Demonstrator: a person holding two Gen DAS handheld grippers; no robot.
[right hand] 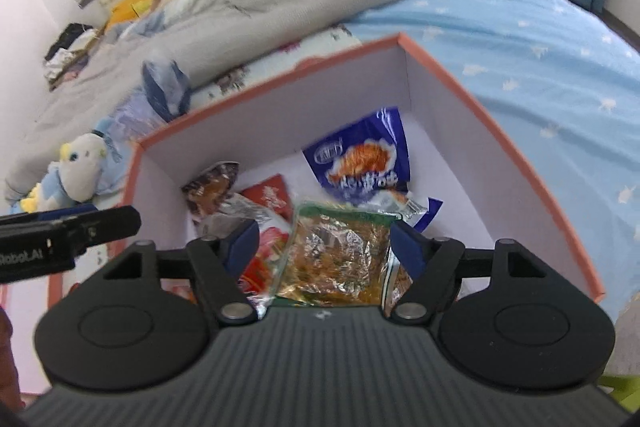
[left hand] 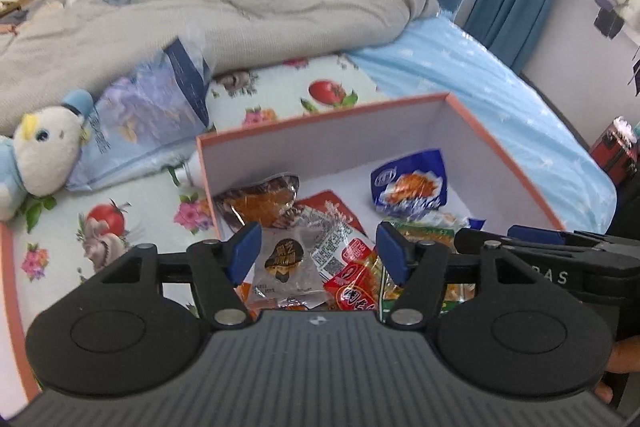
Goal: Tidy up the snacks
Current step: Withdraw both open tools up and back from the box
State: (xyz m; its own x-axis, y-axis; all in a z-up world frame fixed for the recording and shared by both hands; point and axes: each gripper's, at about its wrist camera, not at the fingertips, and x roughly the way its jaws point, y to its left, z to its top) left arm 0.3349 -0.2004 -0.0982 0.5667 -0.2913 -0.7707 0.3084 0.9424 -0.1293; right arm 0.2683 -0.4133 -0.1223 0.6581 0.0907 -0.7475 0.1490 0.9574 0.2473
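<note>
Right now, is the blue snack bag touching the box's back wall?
Apart. In the right wrist view, bare white floor shows between the blue bag and the box's back wall; the left wrist view shows the same gap.

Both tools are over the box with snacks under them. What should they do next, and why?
Probably lift both tools up and out of the box. The left tool and right tool stand open with snack packets lying loose beneath them, nothing gripped. The big blue bag still lies outside on the bed, likely the next pick.
</note>
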